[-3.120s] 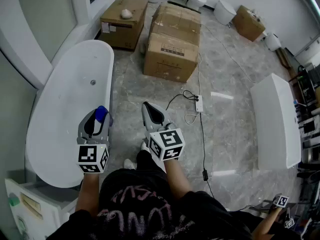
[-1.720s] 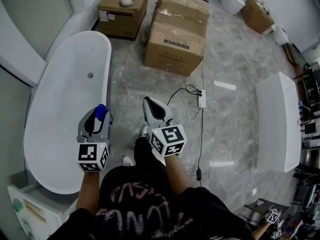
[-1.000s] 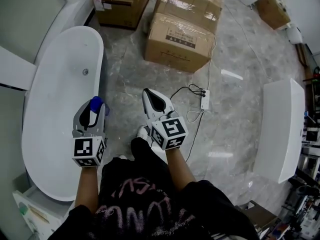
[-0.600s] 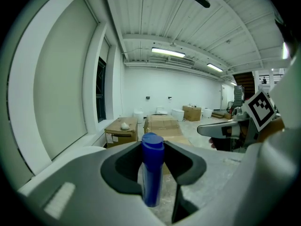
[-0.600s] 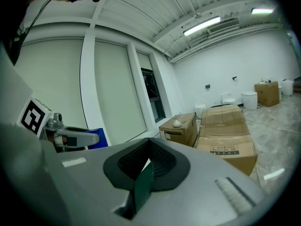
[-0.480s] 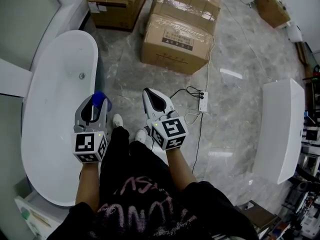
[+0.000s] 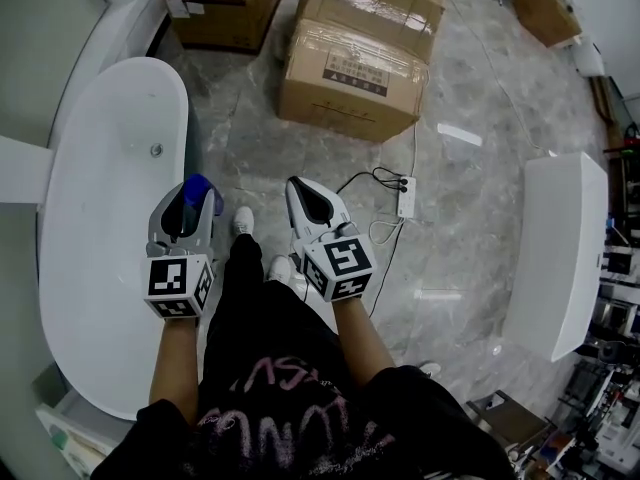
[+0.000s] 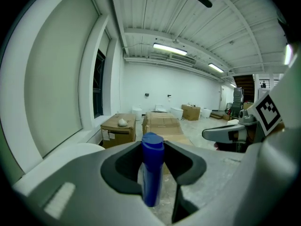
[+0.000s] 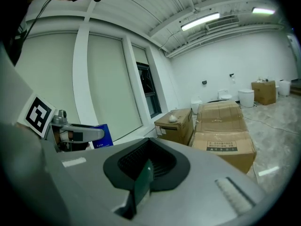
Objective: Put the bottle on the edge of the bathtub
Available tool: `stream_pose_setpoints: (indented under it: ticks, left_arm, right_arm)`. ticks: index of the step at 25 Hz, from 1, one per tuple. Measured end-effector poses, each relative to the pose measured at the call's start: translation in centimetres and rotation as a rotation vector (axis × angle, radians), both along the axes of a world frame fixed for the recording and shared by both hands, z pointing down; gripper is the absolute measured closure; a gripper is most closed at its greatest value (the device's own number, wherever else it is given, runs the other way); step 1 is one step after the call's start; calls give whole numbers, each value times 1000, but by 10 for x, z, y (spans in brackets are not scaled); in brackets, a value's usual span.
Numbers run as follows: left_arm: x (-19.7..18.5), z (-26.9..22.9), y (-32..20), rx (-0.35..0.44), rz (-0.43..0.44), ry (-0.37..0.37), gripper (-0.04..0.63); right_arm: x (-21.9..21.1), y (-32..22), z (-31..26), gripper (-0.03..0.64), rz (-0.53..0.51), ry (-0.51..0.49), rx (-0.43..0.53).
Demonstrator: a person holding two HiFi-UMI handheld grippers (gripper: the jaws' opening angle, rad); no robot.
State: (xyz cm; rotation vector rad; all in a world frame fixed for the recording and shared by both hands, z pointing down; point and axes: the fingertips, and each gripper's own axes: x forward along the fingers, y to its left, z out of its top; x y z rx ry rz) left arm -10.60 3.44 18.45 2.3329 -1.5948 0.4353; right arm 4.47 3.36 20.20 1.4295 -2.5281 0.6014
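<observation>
Your bare forearms reach forward from your torso, side by side and close to parallel: the left forearm (image 7: 170,368) runs straight ahead, while the right forearm (image 7: 352,346) angles slightly toward the left.

Left gripper (image 7: 188,196): level, pointing ahead, jaws clamped on the blue bottle (image 8: 152,168). The bottle stands upright between them, its cap above the jaw tops. In the head view the bottle (image 7: 201,186) lies over the floor-side rim of the white bathtub (image 7: 100,168). Contact with the rim cannot be read.

Right gripper (image 7: 305,193): just beside the left one, over the marble floor (image 7: 470,88), jaws together with nothing between them.

One white shoe (image 7: 243,220) is planted on the floor between the two grippers.

Beyond the right gripper, a power strip (image 7: 405,198) lies on the floor with its cable looped beside it.

Farther on are a large cardboard box (image 7: 350,63) and a smaller box (image 7: 215,8) near the far end of the tub.
</observation>
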Motion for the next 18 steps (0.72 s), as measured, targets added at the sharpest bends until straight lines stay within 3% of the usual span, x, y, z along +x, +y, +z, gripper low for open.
stream_pose_setpoints:
  ticks: [11, 18]
  left_arm:
    - [-10, 51, -40, -88, 26, 6, 451]
    - [-13, 96, -72, -151, 56, -29, 451]
  right_arm:
    - [-13, -30, 50, 606, 13, 22, -87]
    - [-15, -60, 88, 606, 28, 45, -142]
